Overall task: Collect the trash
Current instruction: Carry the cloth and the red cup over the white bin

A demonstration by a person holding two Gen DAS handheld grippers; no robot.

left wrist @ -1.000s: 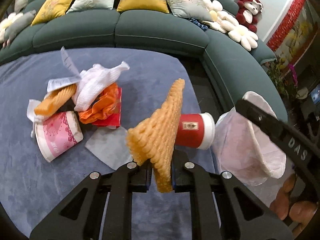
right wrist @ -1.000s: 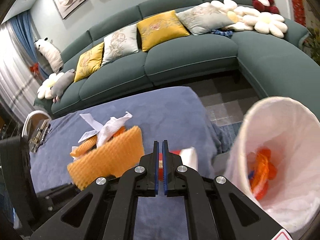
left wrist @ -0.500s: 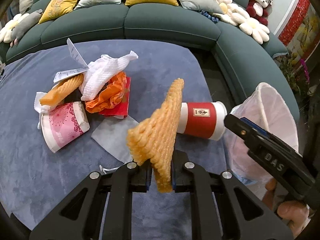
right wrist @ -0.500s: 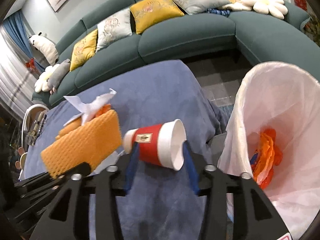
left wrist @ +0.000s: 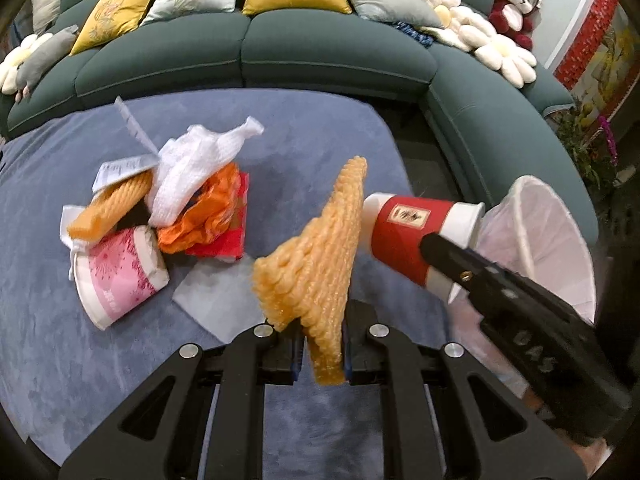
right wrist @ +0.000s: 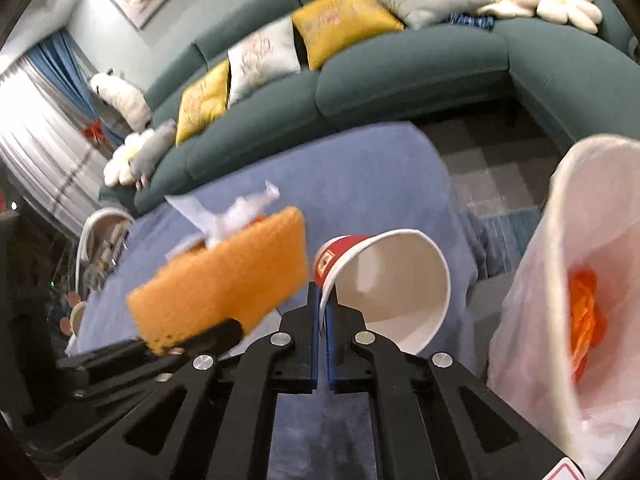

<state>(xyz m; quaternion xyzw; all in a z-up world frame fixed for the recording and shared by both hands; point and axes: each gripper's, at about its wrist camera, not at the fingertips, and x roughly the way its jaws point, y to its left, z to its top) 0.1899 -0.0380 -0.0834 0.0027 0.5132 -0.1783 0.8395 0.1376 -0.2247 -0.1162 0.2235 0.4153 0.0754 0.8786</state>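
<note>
Teal sofa (left wrist: 328,56) curves behind the blue-covered bench (left wrist: 312,128). Off the bench's right edge stands the white-lined bin (right wrist: 560,280), orange scraps inside. Left of the bin, the red paper cup (right wrist: 384,292) lies tipped, mouth toward the right tool (right wrist: 323,316), whose jaws have just been closing — now pinched on the cup's rim. Left of the cup, the left tool (left wrist: 320,352) grips an orange sponge (left wrist: 316,264) upright. Farther left lies the trash pile (left wrist: 160,208) — pink cup, tissue, wrappers.

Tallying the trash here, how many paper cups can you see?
2. The red paper cup is gripped at its rim by the right gripper; the pink paper cup lies in the trash pile. More may be hidden beneath.
</note>
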